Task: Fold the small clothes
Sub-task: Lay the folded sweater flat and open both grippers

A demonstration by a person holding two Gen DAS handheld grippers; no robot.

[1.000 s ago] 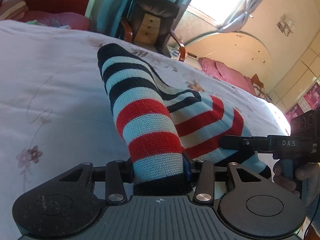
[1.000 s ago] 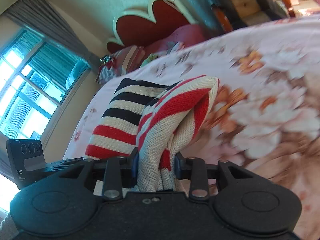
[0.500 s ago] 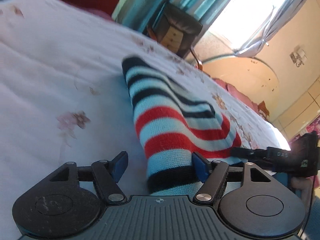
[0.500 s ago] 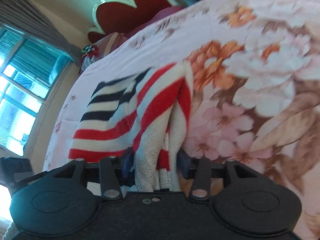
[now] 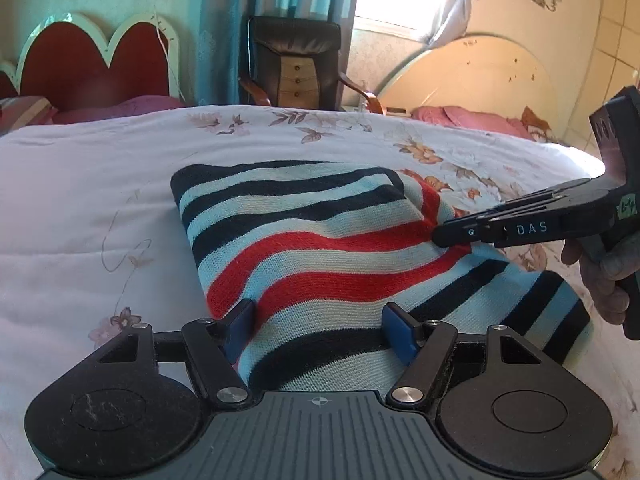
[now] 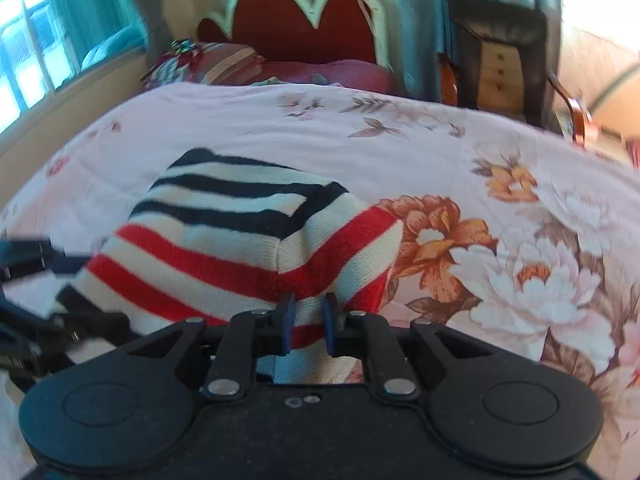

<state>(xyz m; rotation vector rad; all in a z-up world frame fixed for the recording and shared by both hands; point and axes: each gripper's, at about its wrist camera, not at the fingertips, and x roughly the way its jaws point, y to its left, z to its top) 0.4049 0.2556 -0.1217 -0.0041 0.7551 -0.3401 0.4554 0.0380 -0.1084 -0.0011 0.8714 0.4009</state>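
A striped knitted garment (image 5: 320, 248) in black, pale blue and red is seen lying folded on the floral bedspread (image 5: 80, 208). The left tool (image 5: 320, 330) is positioned at the garment's near edge, its blue pads spread wide with the cloth lying loose between them. The right tool (image 5: 440, 236) is seen at the garment's right side, its tip pressed into a red stripe. Beyond the garment, a dark armchair (image 5: 296, 64) and a red scalloped headboard (image 5: 92, 60) are visible.

floral bed (image 5: 80, 184), striped garment (image 5: 320, 232) on it
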